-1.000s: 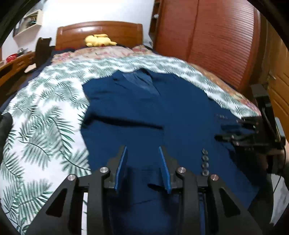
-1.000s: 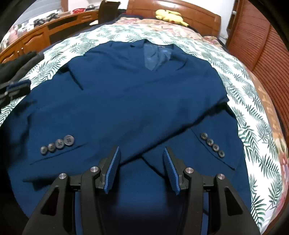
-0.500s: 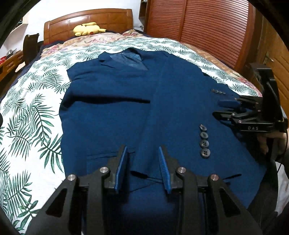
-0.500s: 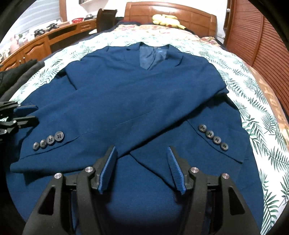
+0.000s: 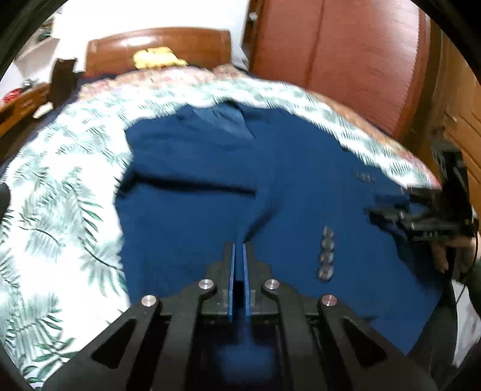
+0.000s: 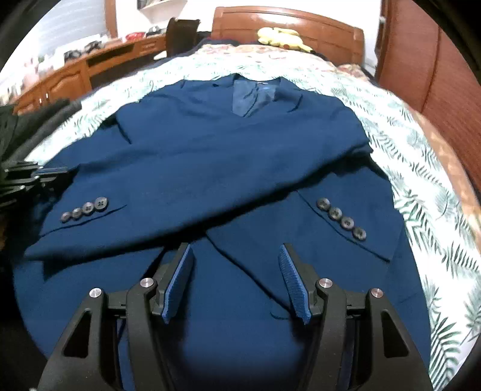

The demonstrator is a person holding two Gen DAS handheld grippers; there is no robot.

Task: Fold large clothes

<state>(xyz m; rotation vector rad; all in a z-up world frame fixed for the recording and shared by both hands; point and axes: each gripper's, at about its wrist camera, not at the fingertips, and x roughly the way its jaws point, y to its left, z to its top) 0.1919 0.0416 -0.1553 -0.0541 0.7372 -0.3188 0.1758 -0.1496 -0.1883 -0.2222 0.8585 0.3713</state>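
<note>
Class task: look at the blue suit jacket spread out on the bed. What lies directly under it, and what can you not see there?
Under the blue jacket lies the leaf-print bedspread, showing around its edges. The bedspread beneath the jacket, and the jacket's front under its two crossed sleeves, are covered.

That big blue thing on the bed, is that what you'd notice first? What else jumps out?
Yes, the blue jacket grabs the eye first: it lies flat across the leafy bedspread, both sleeves folded over its front, each with a row of grey buttons. Next comes the yellow soft toy by the wooden headboard. Up close, the left gripper is shut, pinching a fold of the jacket, and the right gripper hangs open above it.
</note>
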